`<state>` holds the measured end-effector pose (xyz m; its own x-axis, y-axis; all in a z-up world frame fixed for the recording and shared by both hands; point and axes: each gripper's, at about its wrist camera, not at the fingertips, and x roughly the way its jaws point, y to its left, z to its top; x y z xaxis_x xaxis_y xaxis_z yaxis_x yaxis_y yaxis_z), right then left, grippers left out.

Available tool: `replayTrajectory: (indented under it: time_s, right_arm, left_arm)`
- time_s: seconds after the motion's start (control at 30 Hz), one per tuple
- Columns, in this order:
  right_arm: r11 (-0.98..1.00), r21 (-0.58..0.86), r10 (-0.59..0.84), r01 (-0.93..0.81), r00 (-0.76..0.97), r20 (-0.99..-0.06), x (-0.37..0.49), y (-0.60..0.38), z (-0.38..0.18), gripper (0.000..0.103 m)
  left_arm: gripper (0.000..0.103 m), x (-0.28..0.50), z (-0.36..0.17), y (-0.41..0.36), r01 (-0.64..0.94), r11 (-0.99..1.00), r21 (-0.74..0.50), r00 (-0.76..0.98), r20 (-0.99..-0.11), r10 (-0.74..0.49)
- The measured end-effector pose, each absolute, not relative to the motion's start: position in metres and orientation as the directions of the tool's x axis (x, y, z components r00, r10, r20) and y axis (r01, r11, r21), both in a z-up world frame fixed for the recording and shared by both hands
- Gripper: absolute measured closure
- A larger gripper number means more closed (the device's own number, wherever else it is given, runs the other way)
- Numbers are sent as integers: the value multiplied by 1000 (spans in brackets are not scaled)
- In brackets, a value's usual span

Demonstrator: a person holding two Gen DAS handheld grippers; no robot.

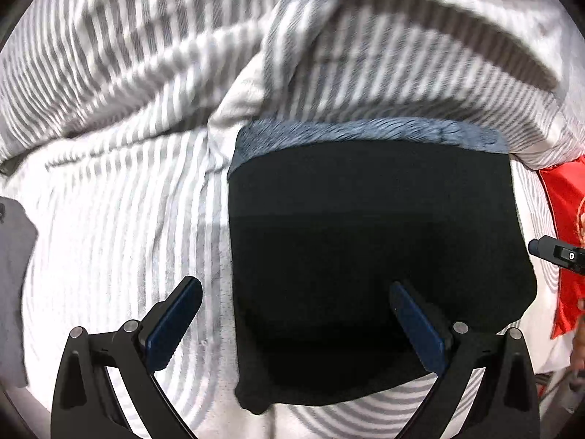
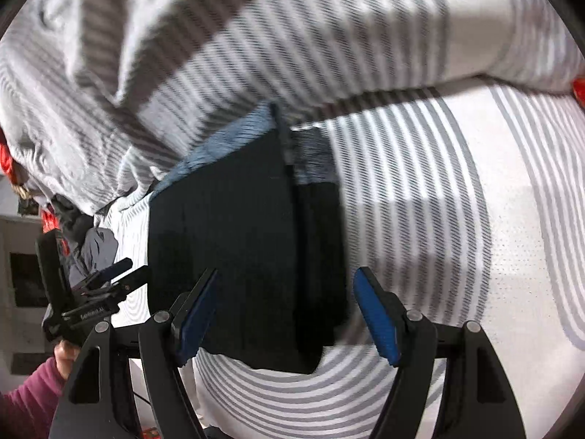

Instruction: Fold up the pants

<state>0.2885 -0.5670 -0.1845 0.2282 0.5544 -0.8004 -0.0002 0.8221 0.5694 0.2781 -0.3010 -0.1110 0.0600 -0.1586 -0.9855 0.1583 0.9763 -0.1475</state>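
Both grippers, left [image 1: 294, 323] and right [image 2: 285, 314], are hovering with jaws apart, empty; the pants [image 1: 365, 256] are lying folded on the bed [image 1: 109, 237], needing only edge smoothing.

The left gripper [image 1: 294, 323] sits low in its frame, jaws spread wide, nothing between the pads. The right gripper [image 2: 287, 316] is likewise wide apart and empty. At lower left, a hand [image 2: 65, 356], seemingly magenta-sleeved, grips the left tool.
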Motion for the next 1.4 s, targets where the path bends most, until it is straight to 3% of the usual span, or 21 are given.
replayTrajectory:
  time_s: [0.43, 0.9, 0.93, 1.07, 1.13, 1.23, 1.4]
  right_arm:
    - [706, 705, 708, -63, 107, -699, 321, -565, -230, 25]
    - [674, 739, 738, -18, 53, -672, 334, -538, -246, 22]
    - [680, 733, 732, -1, 58, -679, 333, -535, -245, 26]
    - [689, 725, 721, 12, 85, -687, 327, -529, -232, 49]
    - [672, 740, 735, 18, 106, -670, 323, -532, -224, 55]
    - [646, 763, 755, 22, 128, -643, 317, -531, -212, 59]
    - [583, 812, 802, 16, 145, -579, 300, -533, -191, 63]
  left_arm:
    - [0, 311, -162, -280, 177, 908, -381, -117, -924, -365]
    - [0, 323, -184, -282, 116, 907, -406, -95, -913, -396]
    - [0, 322, -181, -285, 127, 911, -392, -73, -920, -385]
    - [19, 308, -164, -301, 161, 918, -363, -16, -931, -365]
    - [28, 304, -156, -304, 165, 918, -360, 2, -931, -366]
    - [37, 297, -142, -309, 173, 923, -344, 30, -935, -354]
    - [38, 284, -115, -314, 172, 923, -345, 77, -929, -361]
